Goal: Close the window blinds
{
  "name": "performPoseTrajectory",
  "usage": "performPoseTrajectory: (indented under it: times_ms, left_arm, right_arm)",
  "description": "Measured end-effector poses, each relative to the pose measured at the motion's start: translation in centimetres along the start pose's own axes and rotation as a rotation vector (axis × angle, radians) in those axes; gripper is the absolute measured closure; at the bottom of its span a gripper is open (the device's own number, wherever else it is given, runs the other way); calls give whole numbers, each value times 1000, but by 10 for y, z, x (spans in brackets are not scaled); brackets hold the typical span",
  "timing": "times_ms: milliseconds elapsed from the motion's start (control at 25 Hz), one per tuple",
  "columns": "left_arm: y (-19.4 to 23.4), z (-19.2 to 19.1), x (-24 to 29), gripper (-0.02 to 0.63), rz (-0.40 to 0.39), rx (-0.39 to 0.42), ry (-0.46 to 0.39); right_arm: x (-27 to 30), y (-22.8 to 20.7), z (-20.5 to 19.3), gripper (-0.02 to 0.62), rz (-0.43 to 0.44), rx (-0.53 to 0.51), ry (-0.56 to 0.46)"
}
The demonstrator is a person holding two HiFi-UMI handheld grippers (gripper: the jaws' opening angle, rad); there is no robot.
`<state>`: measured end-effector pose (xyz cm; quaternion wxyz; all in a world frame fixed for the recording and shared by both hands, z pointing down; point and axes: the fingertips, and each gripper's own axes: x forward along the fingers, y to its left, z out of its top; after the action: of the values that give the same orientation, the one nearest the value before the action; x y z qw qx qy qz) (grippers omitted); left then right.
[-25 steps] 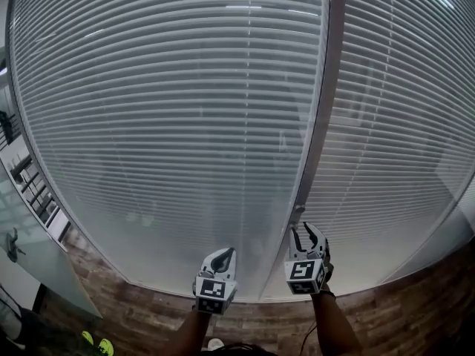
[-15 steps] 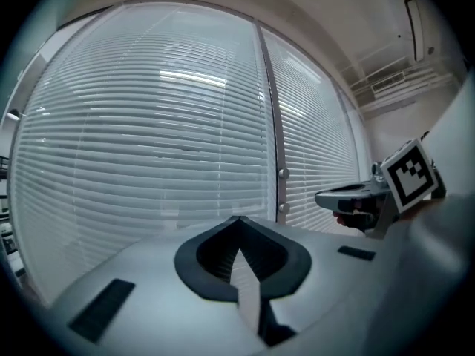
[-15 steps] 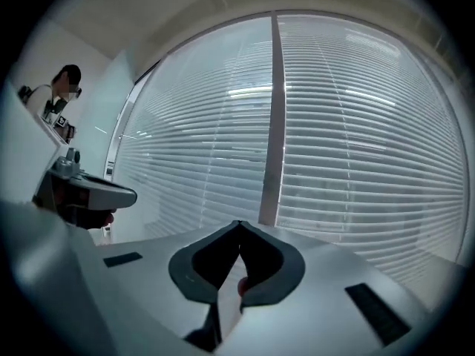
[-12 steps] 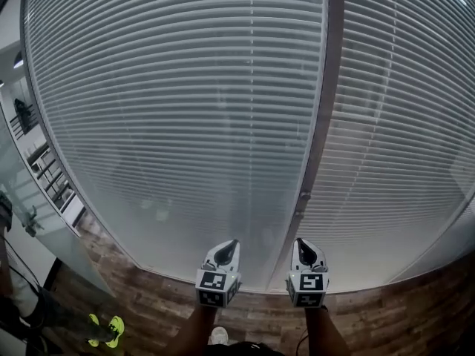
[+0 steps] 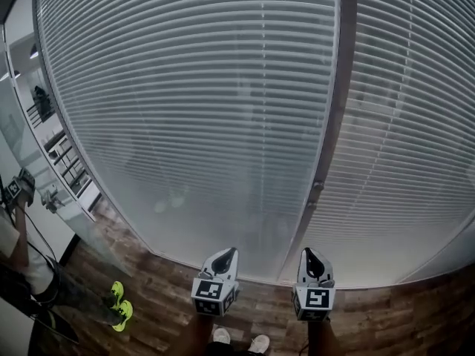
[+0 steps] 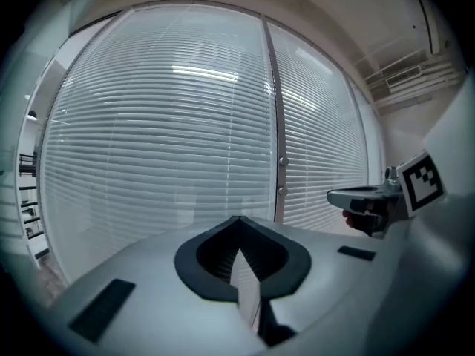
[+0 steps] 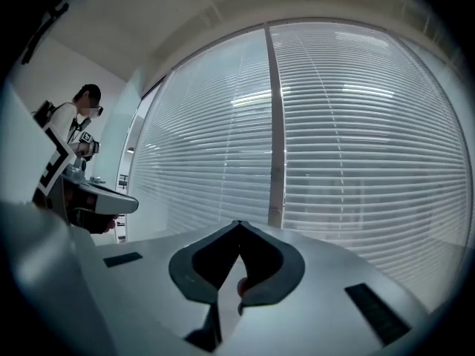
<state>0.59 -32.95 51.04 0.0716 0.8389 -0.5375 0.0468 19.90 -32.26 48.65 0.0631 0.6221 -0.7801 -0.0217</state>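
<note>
Wooden floor (image 5: pixel 163 302) borders the white slatted window blinds (image 5: pixel 185 110), seemingly shut, with nothing left to do. Flanking the grey frame post (image 5: pixel 330 124), your left gripper (image 5: pixel 227 255) and right gripper (image 5: pixel 309 256) have jaws clenched, empty.

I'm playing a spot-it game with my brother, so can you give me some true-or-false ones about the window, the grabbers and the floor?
1. The left gripper and the right gripper both have their jaws shut. True.
2. The right gripper is pinching a slat of the blinds. False: it is held short of the blinds and touches none.
3. The blinds are pulled right up. False: they hang down over the whole window.
4. The floor is made of wooden planks. True.
5. A person at the left wears bright yellow-green shoes. True.
6. The window has no post. False: an upright post splits it in two.
</note>
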Motion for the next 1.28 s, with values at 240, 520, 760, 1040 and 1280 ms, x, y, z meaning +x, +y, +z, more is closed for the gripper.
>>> performPoseTrajectory:
  times_ms: [240, 520, 760, 1040, 1280]
  left_arm:
    - [14, -14, -26, 606, 24, -12, 12]
    - [28, -33, -69, 606, -12, -10, 32]
    - [41, -38, -147, 606, -35, 7, 3]
    - [30, -42, -183, 606, -111, 22, 12]
    - [27, -45, -219, 606, -133, 19, 0]
  right_arm:
    - [-23, 17, -11, 592, -34, 33, 55]
    - [-55, 65, -20, 592, -44, 43, 64]
    - [-117, 126, -13, 592, -79, 40, 49]
    - [-155, 153, -9, 592, -123, 39, 49]
    - [-190, 180, -18, 592, -132, 19, 40]
